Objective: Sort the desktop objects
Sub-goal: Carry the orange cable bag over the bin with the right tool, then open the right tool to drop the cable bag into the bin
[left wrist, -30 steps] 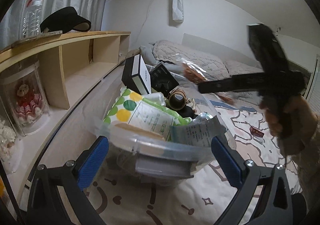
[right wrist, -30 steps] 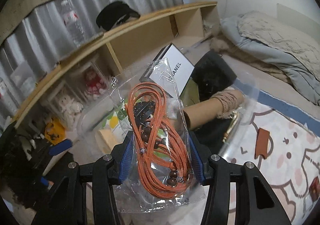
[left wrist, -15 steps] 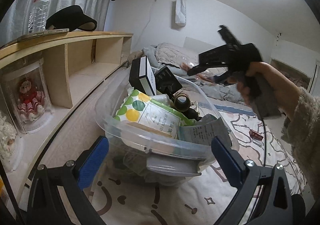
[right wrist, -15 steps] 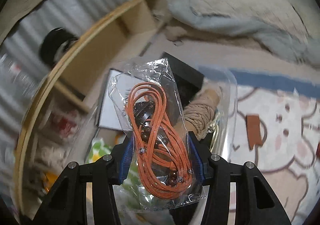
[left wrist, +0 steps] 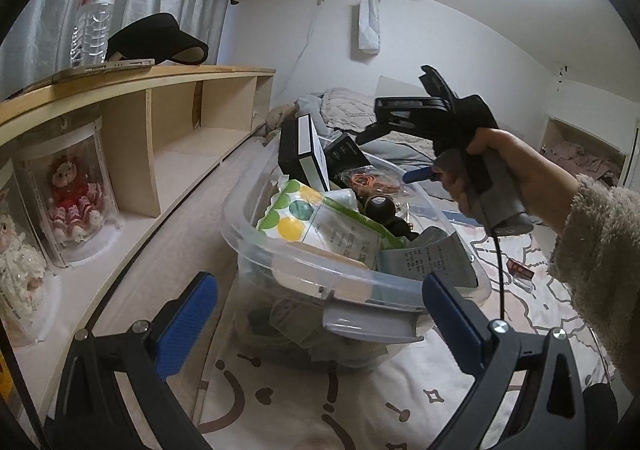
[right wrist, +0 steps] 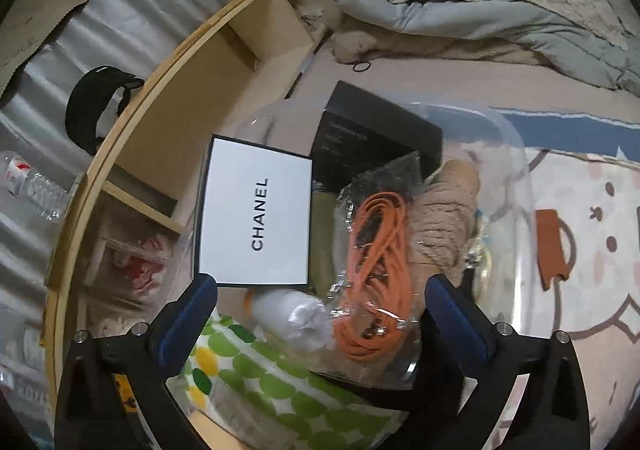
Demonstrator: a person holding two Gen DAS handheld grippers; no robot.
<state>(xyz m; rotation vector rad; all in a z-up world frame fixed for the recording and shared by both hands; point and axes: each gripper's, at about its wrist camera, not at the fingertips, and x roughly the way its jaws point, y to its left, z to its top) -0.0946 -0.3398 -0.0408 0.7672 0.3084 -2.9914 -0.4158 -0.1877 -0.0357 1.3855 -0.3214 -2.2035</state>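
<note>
A clear plastic bin [left wrist: 288, 262] stands on the patterned mat, packed with a white and black box [right wrist: 256, 211], a black box [right wrist: 372, 137], a green-dotted packet [right wrist: 260, 370] and a roll of twine [right wrist: 444, 217]. A clear bag of orange cord [right wrist: 376, 270] lies loose in the bin, between the box and the twine; it also shows in the left wrist view [left wrist: 370, 183]. My right gripper [right wrist: 320, 314] is open above it, and it also shows in the left wrist view [left wrist: 400, 129], over the bin. My left gripper [left wrist: 320, 318] is open and empty in front of the bin.
A wooden shelf [left wrist: 176, 121] runs along the left, with dolls in clear cases [left wrist: 70, 189], a black visor [left wrist: 156, 41] and a water bottle [left wrist: 96, 5] on top. Bedding [right wrist: 480, 1] lies beyond the bin. A small brown item [right wrist: 552, 246] lies on the mat.
My right gripper swung over the bin, opened and let go of the bag of orange cord, which now lies in the bin. My left gripper stayed open by the bin.
</note>
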